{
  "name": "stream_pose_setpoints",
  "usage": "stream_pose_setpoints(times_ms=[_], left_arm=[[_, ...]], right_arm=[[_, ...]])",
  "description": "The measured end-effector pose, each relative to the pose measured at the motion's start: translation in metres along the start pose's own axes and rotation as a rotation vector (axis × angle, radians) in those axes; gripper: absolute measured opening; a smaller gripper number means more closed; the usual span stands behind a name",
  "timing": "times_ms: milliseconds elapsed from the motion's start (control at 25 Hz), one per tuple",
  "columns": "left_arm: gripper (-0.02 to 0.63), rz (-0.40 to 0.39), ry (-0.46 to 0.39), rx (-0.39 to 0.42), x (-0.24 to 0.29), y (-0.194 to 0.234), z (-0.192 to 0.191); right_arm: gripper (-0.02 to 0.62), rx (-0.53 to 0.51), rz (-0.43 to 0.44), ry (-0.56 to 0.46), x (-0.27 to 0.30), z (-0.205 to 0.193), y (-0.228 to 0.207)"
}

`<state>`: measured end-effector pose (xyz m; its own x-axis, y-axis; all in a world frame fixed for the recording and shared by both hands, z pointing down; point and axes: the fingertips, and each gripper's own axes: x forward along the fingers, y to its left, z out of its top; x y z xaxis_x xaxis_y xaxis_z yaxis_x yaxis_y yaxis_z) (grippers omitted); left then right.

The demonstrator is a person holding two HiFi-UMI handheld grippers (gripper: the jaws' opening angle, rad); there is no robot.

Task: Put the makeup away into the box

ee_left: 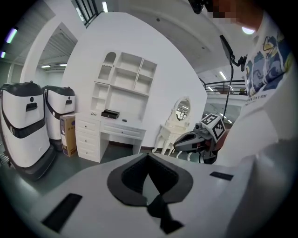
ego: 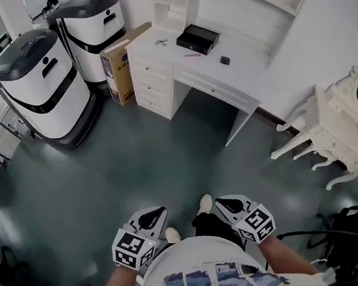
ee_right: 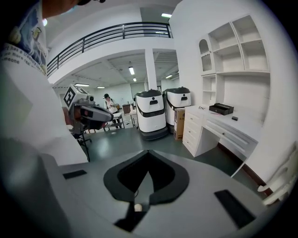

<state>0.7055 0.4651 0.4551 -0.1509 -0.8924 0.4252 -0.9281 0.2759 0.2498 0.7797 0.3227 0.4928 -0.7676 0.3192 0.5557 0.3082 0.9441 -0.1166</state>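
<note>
We're at step 1, the approach: left gripper (ego: 151,216) and right gripper (ego: 228,204) hang empty, fingers pressed together. Box (ego: 198,38) and makeup (ego: 192,55) sit on the far table (ego: 246,70); next we walk over.

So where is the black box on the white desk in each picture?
Head view: the black box is near the top, about the middle, on the white desk.
Left gripper view: small, left of middle.
Right gripper view: far right, about halfway up.
Shared landmark: the white desk under it, with a brown carton at its drawer end.
</note>
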Motion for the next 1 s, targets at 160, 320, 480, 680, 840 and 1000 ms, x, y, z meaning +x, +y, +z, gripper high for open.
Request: stream_pose_setpoints(times_ms=[160, 320, 480, 680, 840, 1000], left_arm=[[0.014, -0.017, 0.028, -0.002, 0.011, 0.010, -0.001], [0.014, -0.027, 0.038, 0.012, 0.041, 0.027, 0.010], [0.014, -0.015, 0.060, 0.036, 0.079, 0.054, 0.033], [0.014, -0.001, 0.073, 0.070, 0.129, 0.100, 0.089], [0.015, 0.051, 0.088, 0.137, 0.165, 0.133, 0.135], [0.015, 0.079, 0.082, 0.164, 0.198, 0.155, 0.168]], right_arm=[[0.026, 0.036, -0.019, 0.012, 0.004, -0.005, -0.010], [0.028, 0.055, -0.033, 0.013, 0.017, -0.002, -0.040], [0.029, 0.073, -0.047, -0.005, 0.043, 0.012, -0.085], [0.031, 0.085, -0.044, -0.038, 0.085, 0.055, -0.156], [0.048, 0.079, -0.021, -0.051, 0.112, 0.088, -0.205], [0.081, 0.073, -0.021, -0.061, 0.129, 0.108, -0.257]])
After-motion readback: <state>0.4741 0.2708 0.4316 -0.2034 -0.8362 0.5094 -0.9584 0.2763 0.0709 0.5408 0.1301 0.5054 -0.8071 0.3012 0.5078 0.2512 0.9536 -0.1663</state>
